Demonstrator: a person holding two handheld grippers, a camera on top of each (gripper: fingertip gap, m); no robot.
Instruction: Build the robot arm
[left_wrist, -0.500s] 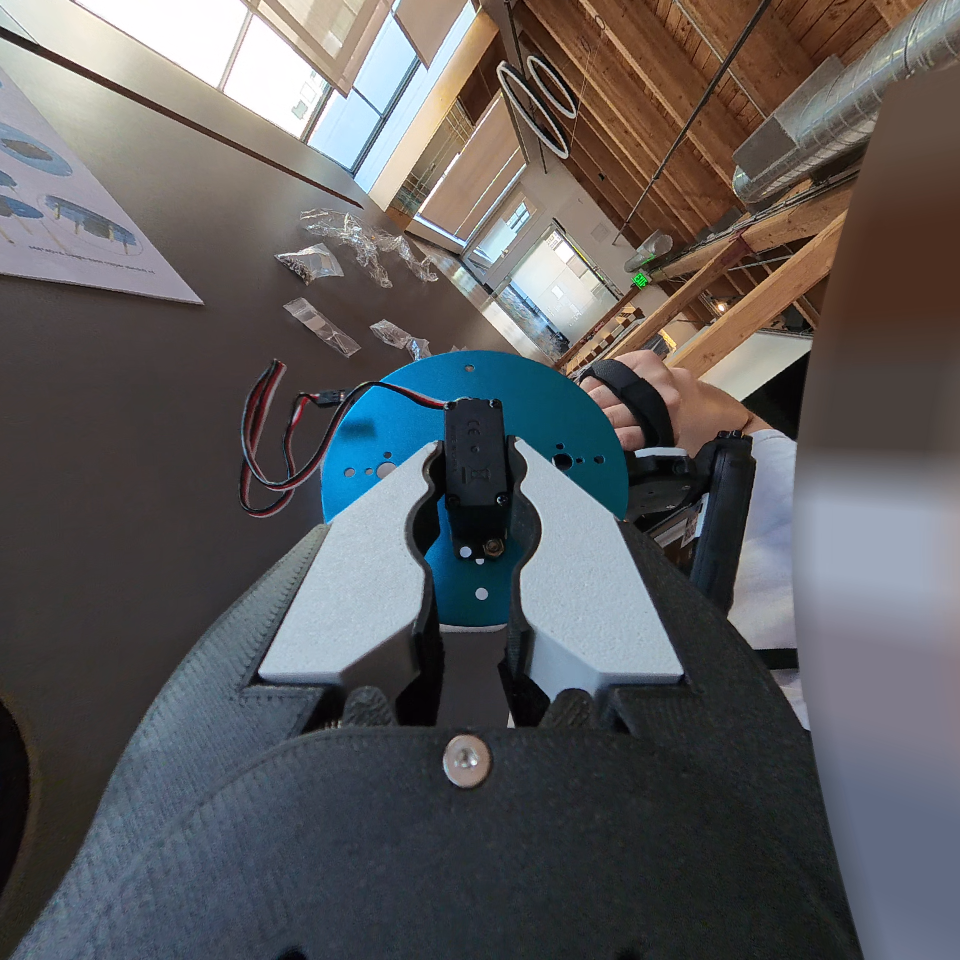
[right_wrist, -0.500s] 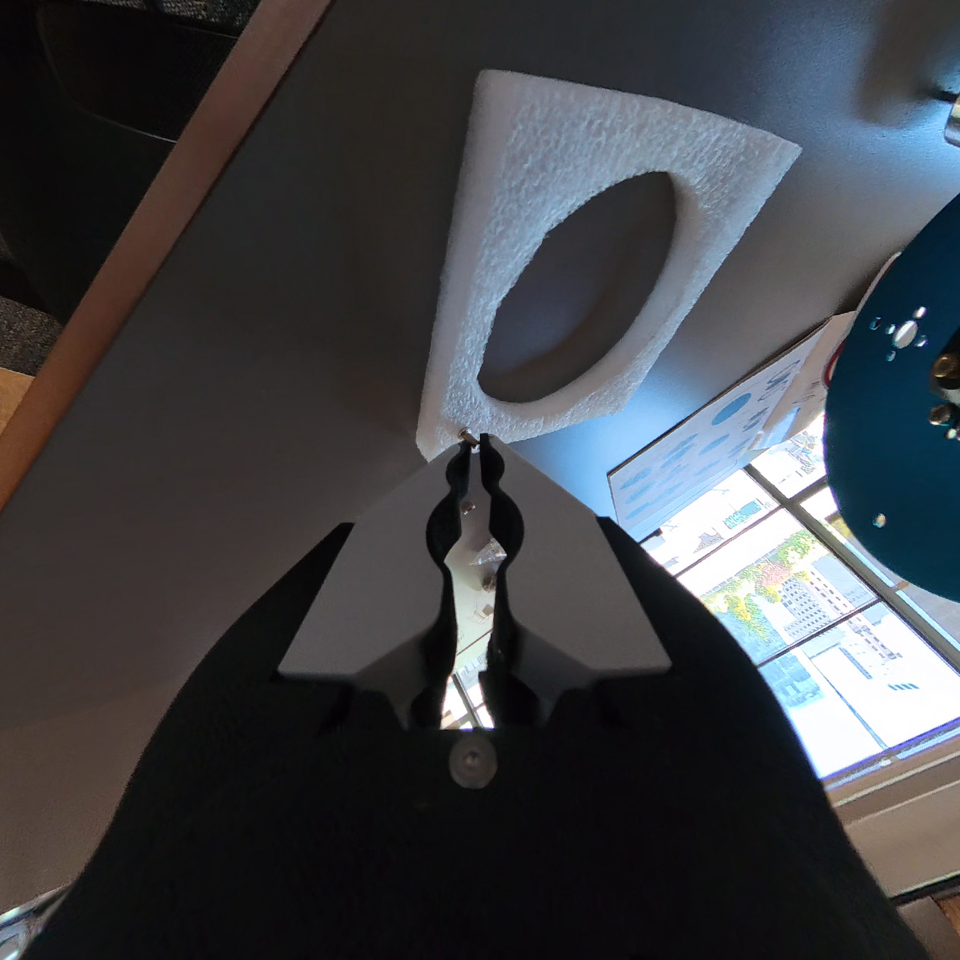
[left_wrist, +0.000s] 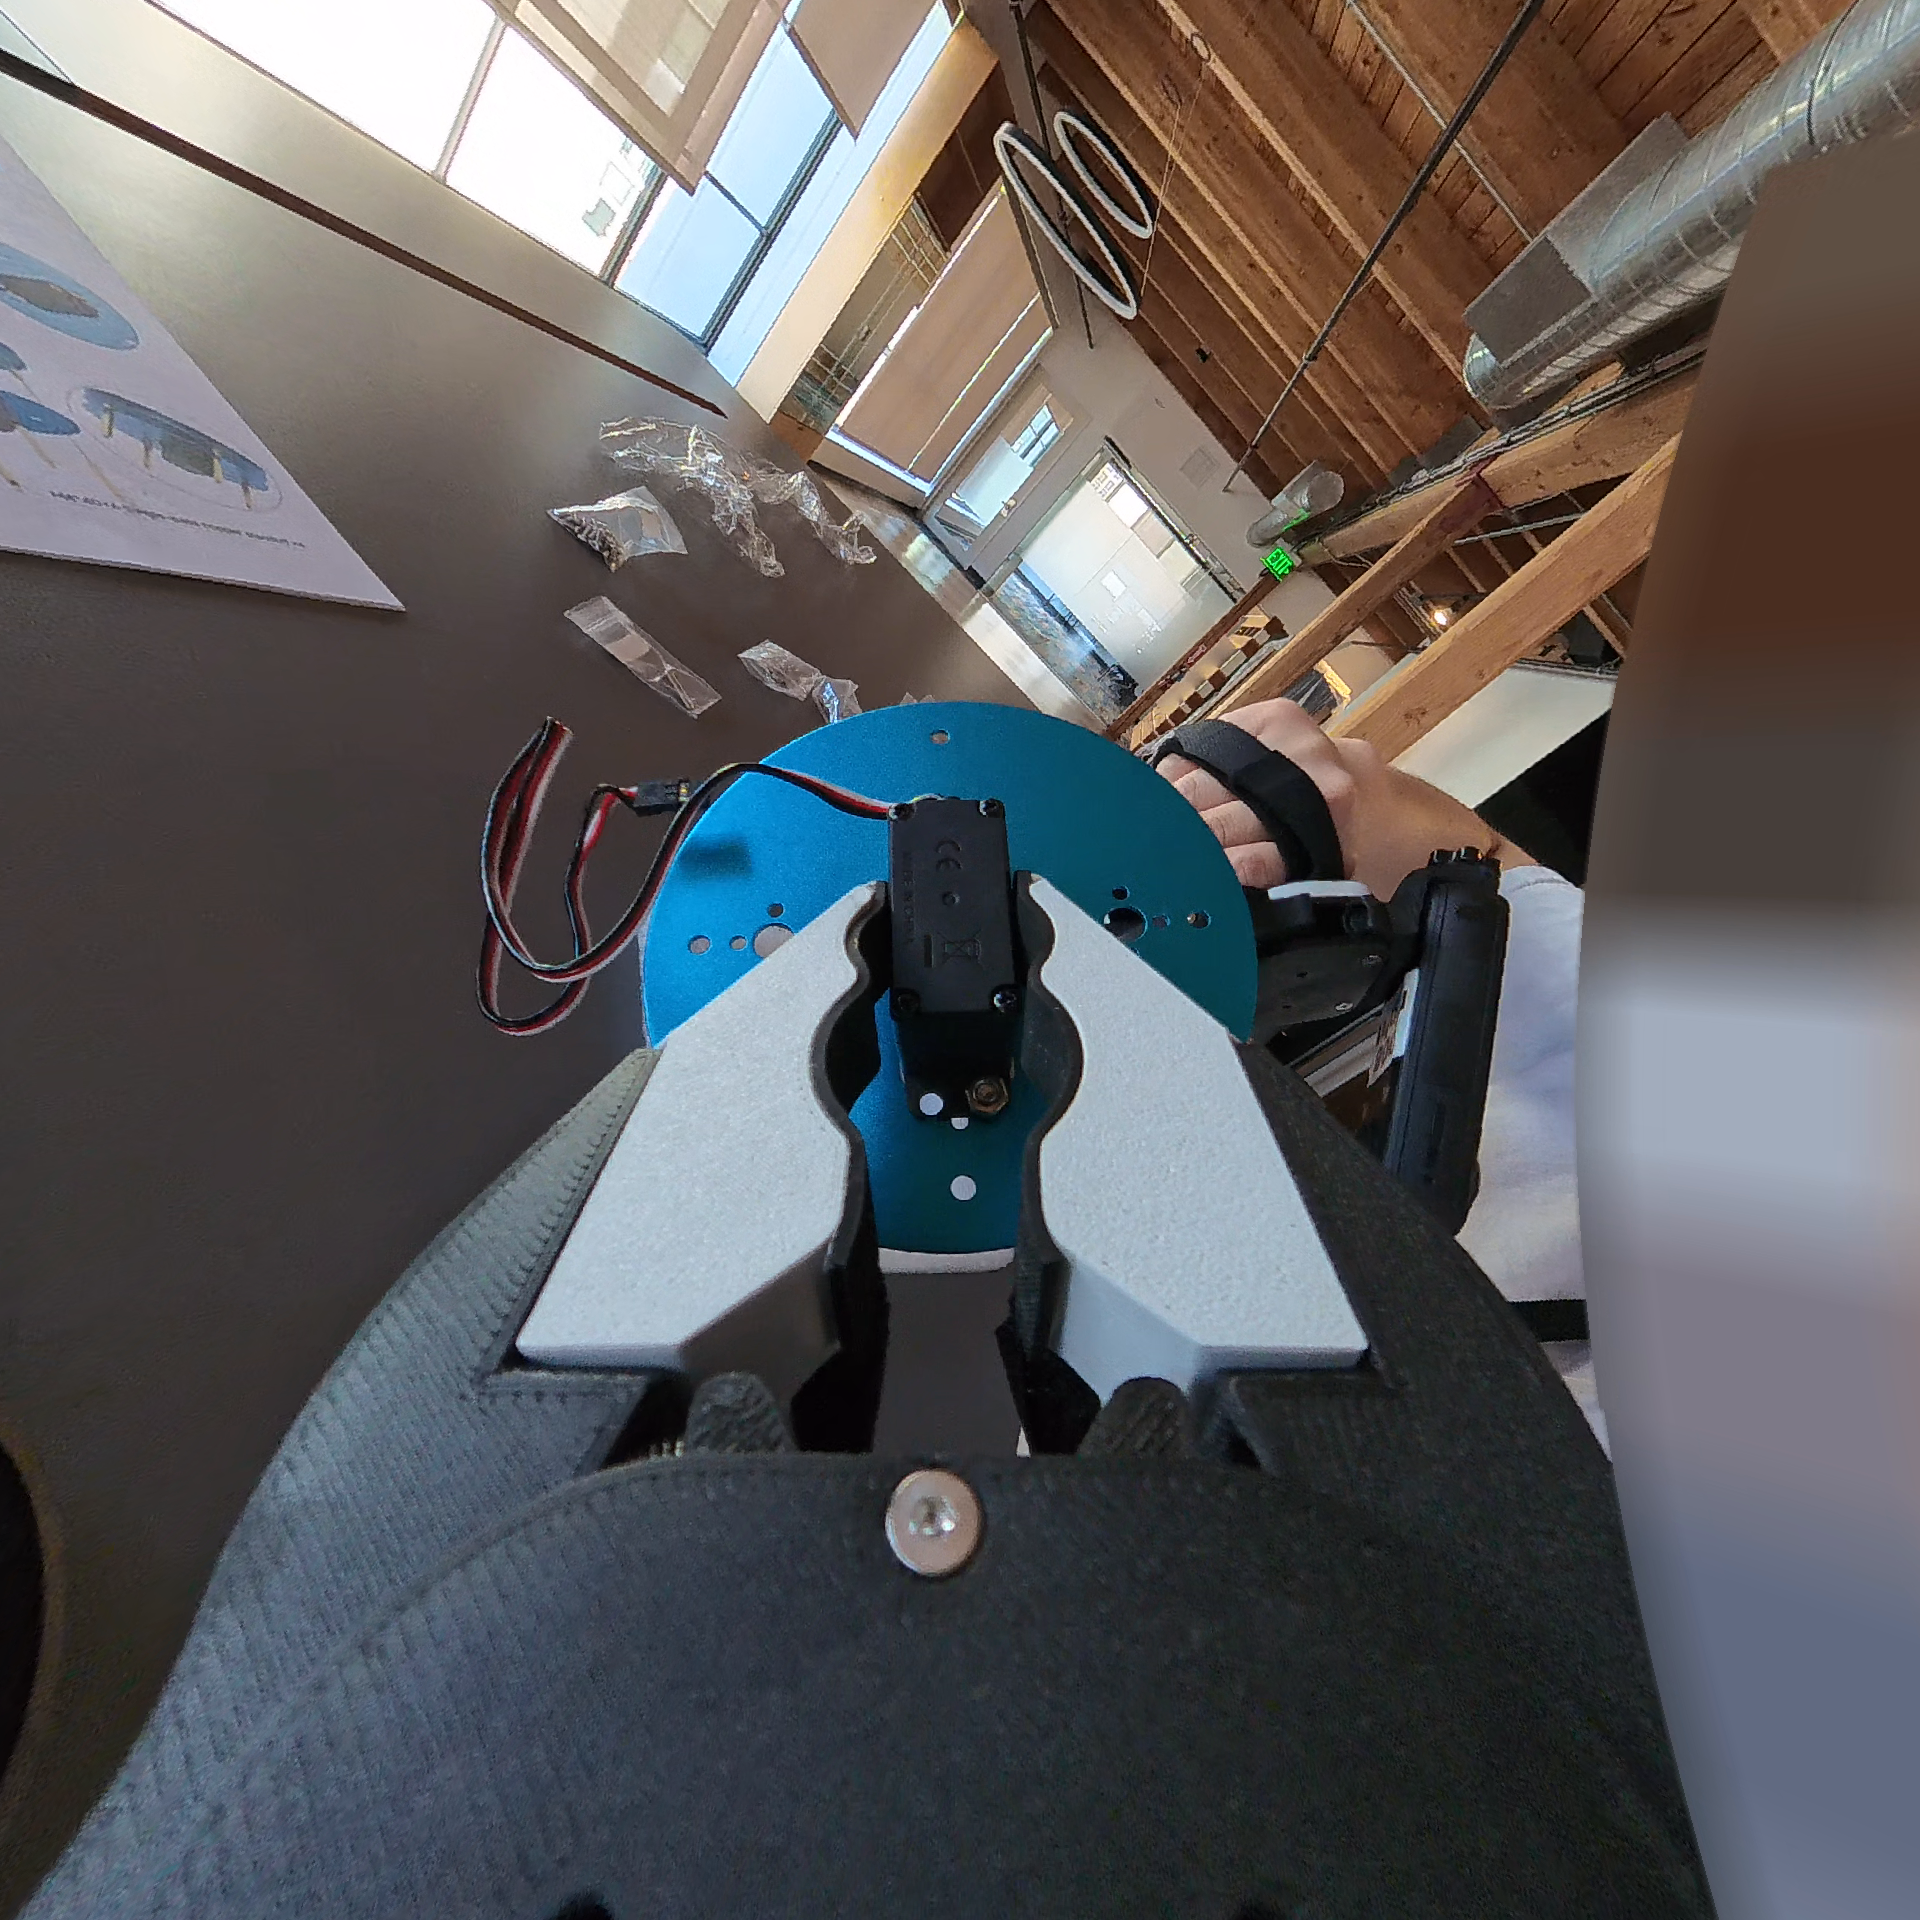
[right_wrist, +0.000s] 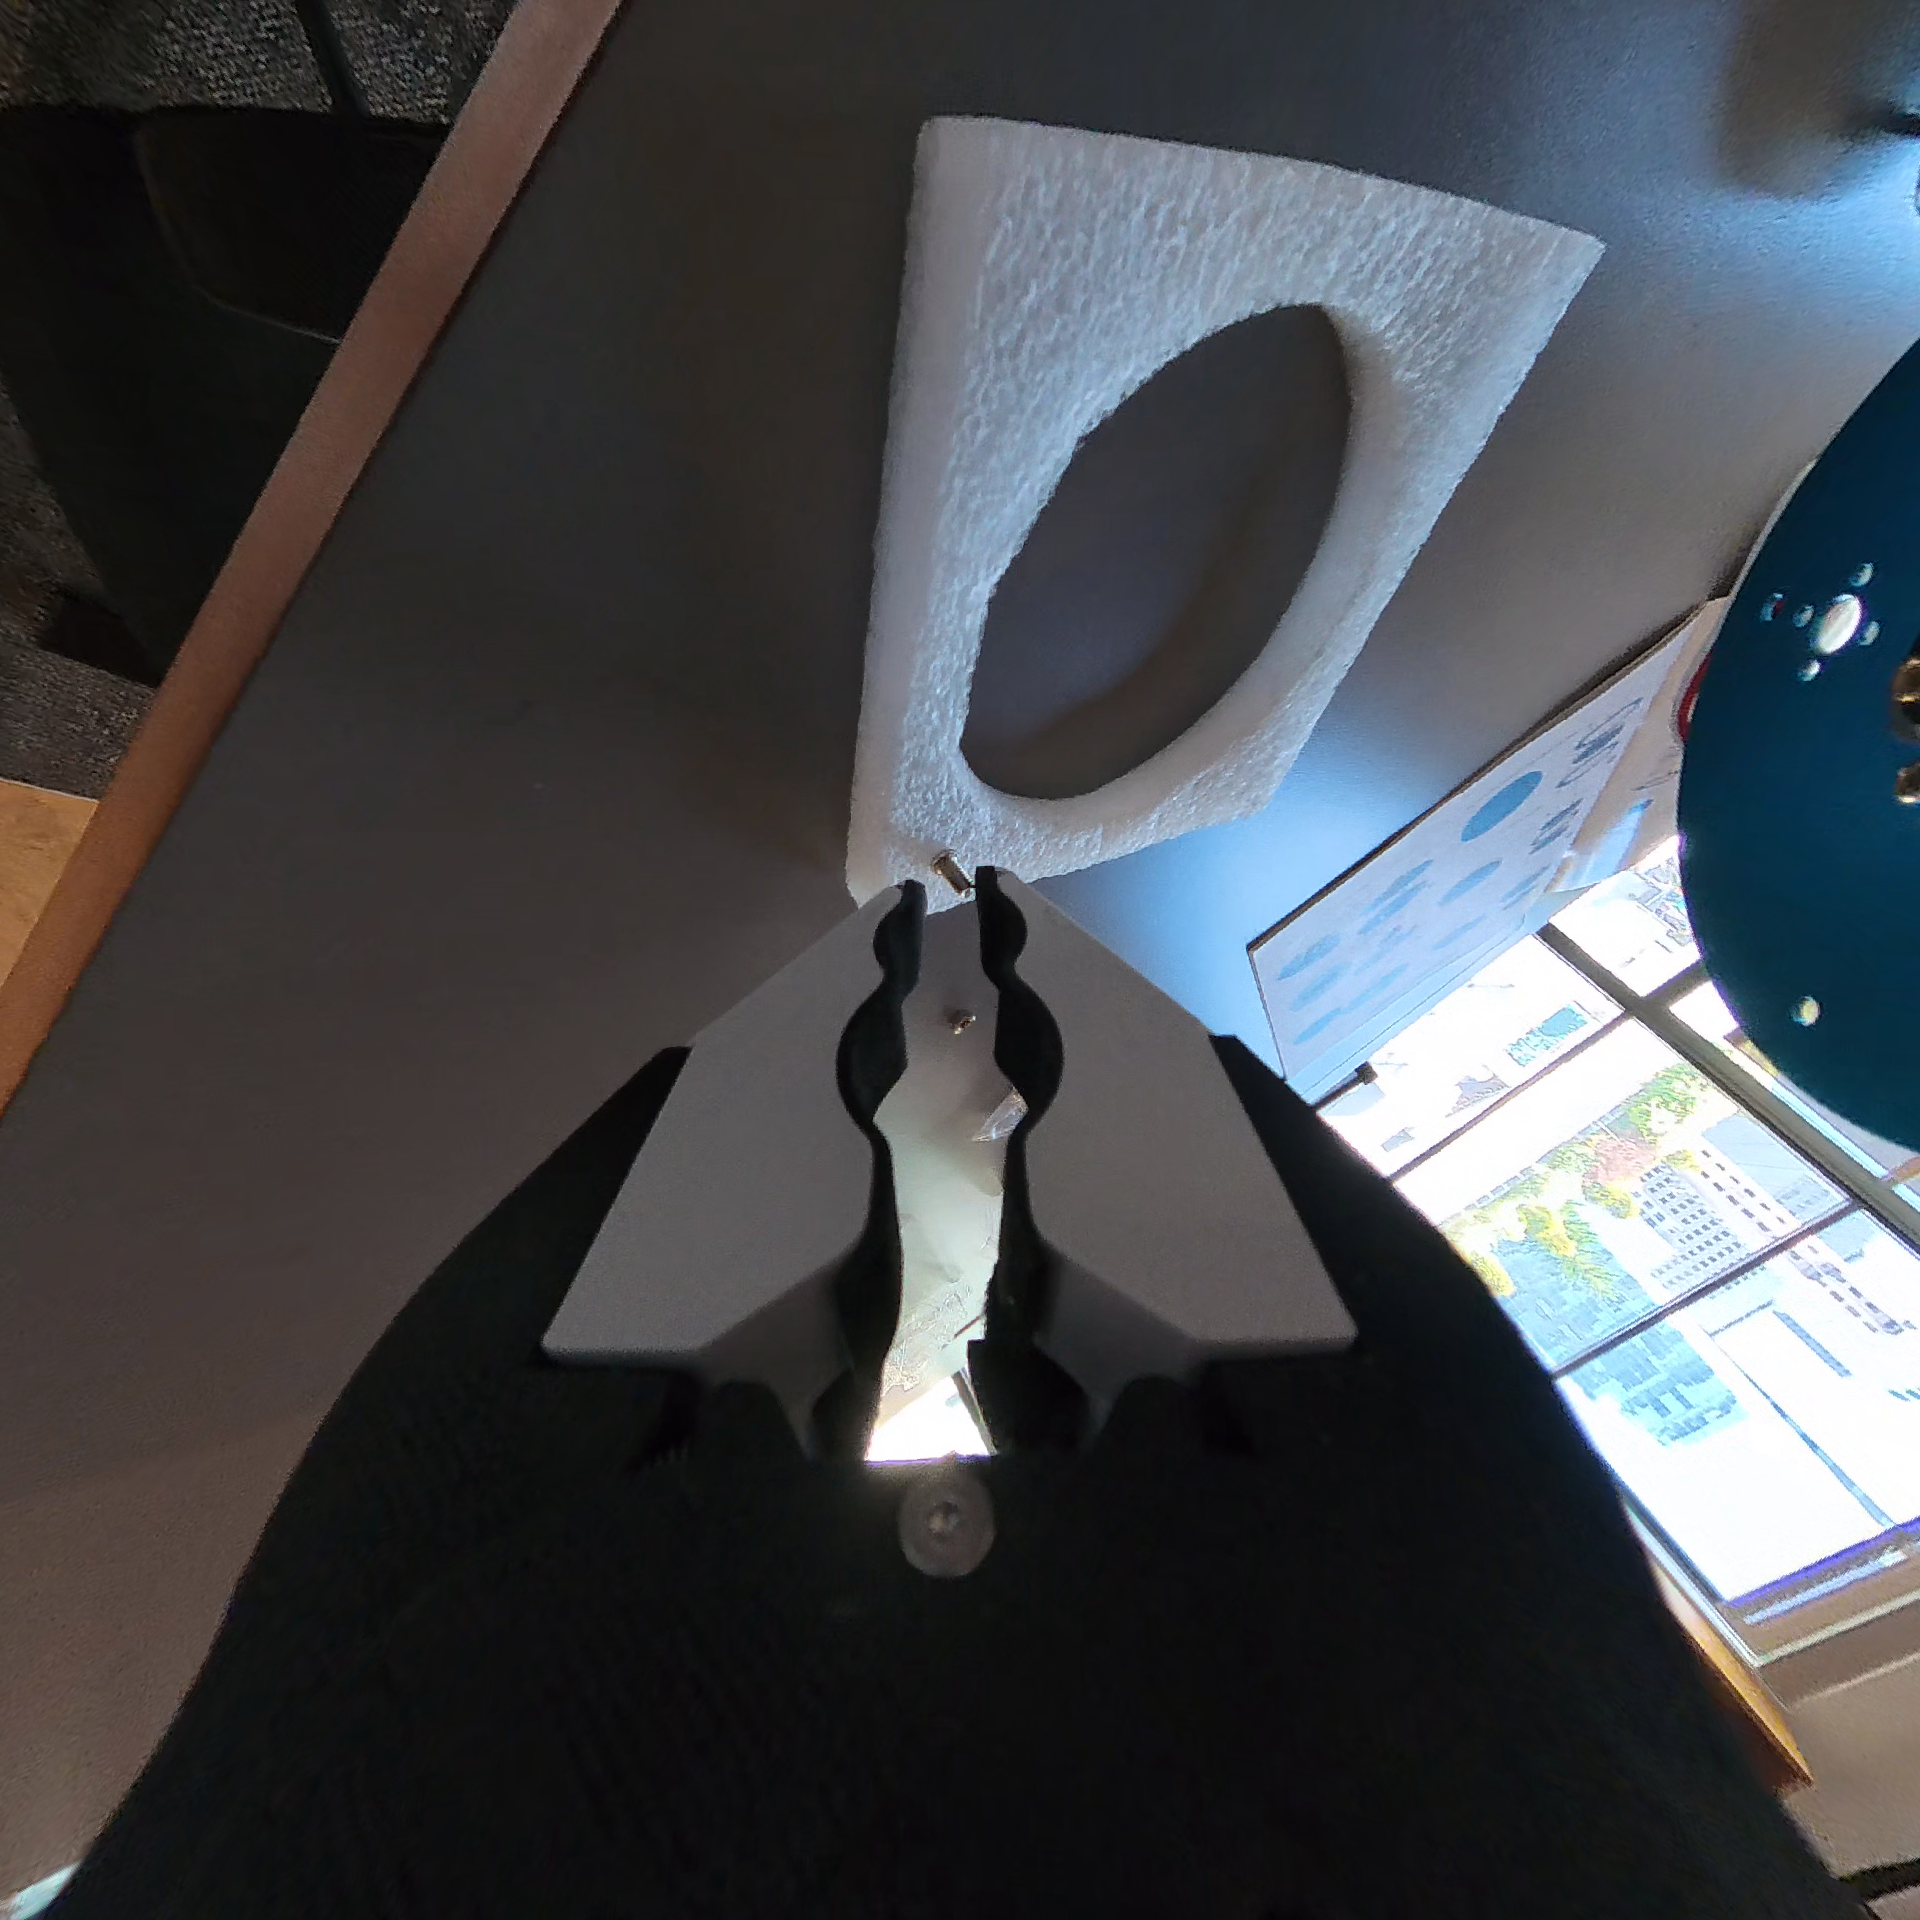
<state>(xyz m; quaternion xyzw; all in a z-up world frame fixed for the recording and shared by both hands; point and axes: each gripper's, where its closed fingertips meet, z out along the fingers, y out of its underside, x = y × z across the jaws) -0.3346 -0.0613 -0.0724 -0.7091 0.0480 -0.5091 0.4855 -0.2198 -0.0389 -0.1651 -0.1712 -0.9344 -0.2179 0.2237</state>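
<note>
Dark tabletop (left_wrist: 260, 935) under wood beams and tall windows.

Black servo (left_wrist: 951, 935) clamped between the left gripper (left_wrist: 951, 902) fingertips, body running back into the gap between them, seated on a blue disc (left_wrist: 1091, 810) standing behind the tips. No visible shift there against half a second ago. Red, white and black lead (left_wrist: 540, 914) looping away left of the fingers.

Right gripper (right_wrist: 948, 896) now parted a little wider than half a second ago. Small brass screw (right_wrist: 948, 868) just beyond the tips, on the near corner of a white foam frame (right_wrist: 1091, 312), apparently no longer pinched. Second screw (right_wrist: 961, 1023) loose in the gap farther back.

Only in the left wrist view: servo, lead, clear plastic bags (left_wrist: 727, 488) far ahead of the fingers, a strapped hand (left_wrist: 1299, 790) right of the disc. Only in the right wrist view: both screws and the foam. Shared by both: blue disc, printed sheet (left_wrist: 125, 447).
</note>
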